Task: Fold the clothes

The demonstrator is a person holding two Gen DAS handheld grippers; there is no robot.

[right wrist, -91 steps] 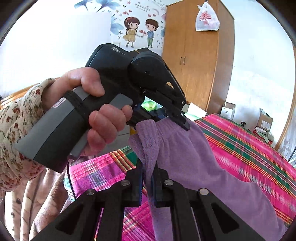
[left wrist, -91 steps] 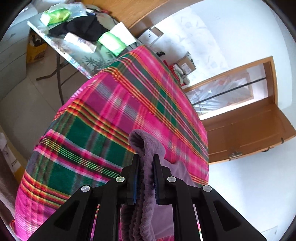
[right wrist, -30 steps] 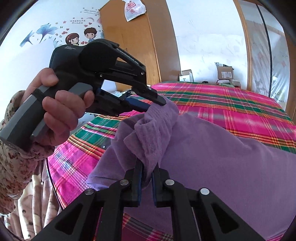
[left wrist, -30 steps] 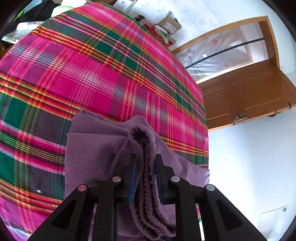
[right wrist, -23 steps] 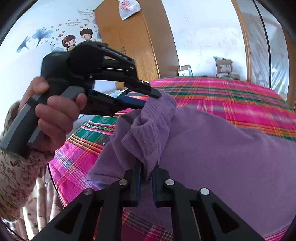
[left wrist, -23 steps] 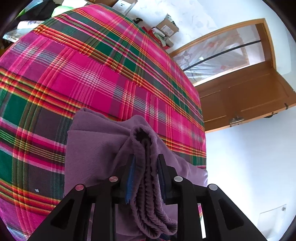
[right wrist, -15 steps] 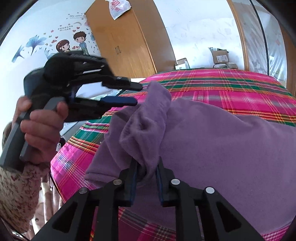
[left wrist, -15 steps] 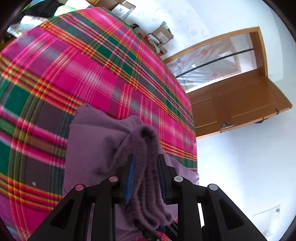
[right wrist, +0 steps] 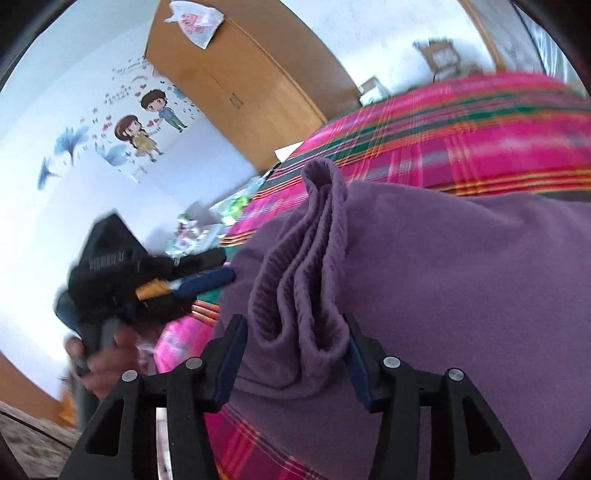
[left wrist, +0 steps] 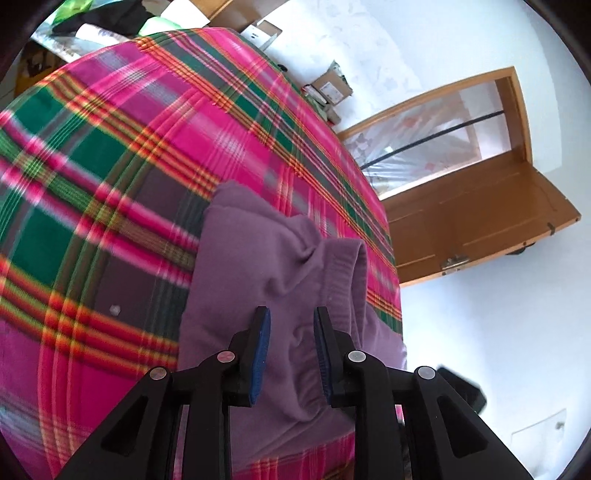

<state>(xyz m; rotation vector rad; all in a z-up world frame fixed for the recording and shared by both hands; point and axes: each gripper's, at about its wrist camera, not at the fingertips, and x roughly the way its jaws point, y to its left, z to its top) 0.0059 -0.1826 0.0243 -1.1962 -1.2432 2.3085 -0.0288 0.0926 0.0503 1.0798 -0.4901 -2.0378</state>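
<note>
A purple fleece garment lies spread on the pink and green plaid bed cover. Its ribbed waistband has slumped to the right of my left gripper, whose blue pads stand apart over the cloth without pinching it. In the right wrist view the bunched waistband stands between the fingers of my right gripper. Its jaws are opening and the left pad is clear of the cloth. The left gripper shows there blurred, left of the garment, held by a hand.
The bed cover stretches away behind the garment. A wooden wardrobe stands against the far wall and a wooden door to the right. A cluttered side table and cardboard boxes stand past the bed.
Both grippers went from shut on the waistband to jaws apart. The garment has come down onto the bed. The left gripper has drawn off the cloth, leftward in the right wrist view.
</note>
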